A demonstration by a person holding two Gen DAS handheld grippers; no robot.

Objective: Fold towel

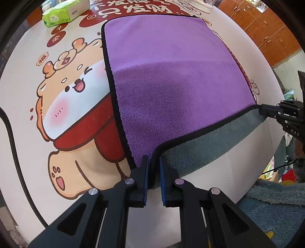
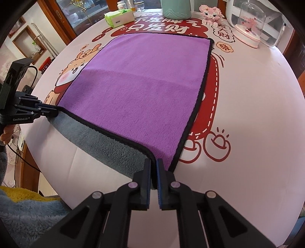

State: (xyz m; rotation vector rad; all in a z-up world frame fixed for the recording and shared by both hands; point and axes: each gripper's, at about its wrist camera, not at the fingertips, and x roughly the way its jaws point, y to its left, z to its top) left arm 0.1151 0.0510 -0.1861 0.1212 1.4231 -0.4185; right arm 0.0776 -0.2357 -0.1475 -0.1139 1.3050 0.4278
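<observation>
The left hand-held gripper [image 1: 154,164] is closed almost completely, its blue-padded fingers [image 1: 146,177] pinching the near left corner of the towel [image 1: 171,80] at its black hem. The right hand-held gripper [image 2: 154,166] is closed the same way on the near right corner, only the thin fold of cloth between its pads. Ahead of both, the towel lies purple side up across the tabletop [image 2: 257,114], covering part of the red and white cartoon print. Between the two grippers the near edge is lifted and turned, so the grey underside [image 2: 106,145] shows as a band just in front of the fingers. Far beyond the left gripper, to its left, sits a green tissue pack [image 1: 63,13]; far beyond the right gripper, to its right, stands a clear domed ornament [image 2: 249,28].
</observation>
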